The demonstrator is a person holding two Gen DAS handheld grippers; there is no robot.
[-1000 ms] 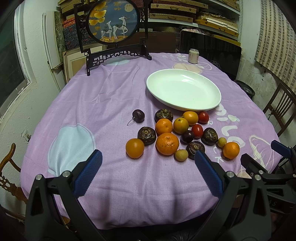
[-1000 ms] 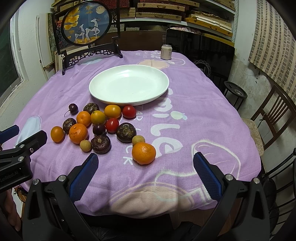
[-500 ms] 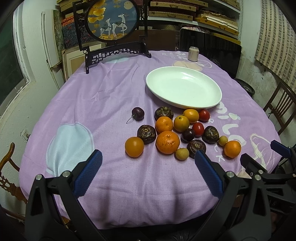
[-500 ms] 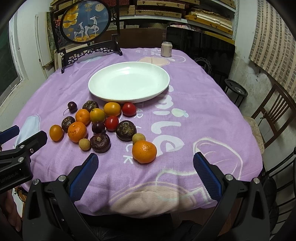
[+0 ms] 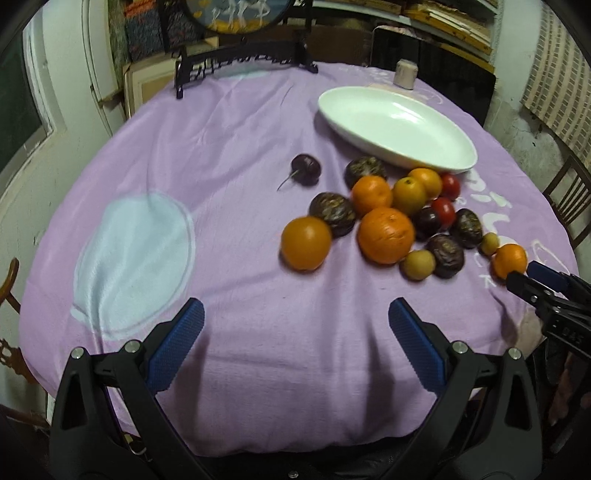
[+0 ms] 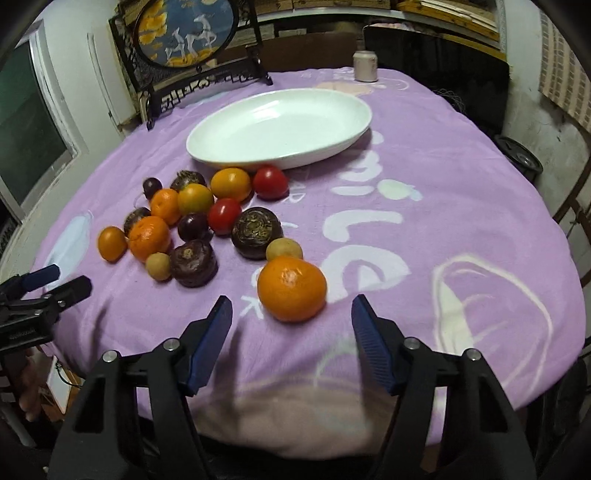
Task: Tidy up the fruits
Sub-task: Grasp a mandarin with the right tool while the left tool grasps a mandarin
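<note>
Nothing is sorted yet: your white dish sits bare, all fruit on the worktop, left gripper released and empty, right gripper just narrowing, unclenched, below the nearest orange at lower centre.

A purple tablecloth is covering the round table. A window is sitting in the white wall at the left, and wooden shelves are running along the back — a round painted screen is standing at the table's far edge. A wooden chair is waiting at the right.

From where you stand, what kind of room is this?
Probably a lived-in home, a dining or store room: a table under a purple tablecloth, wooden chairs, cluttered shelves and a decorative round screen.
</note>
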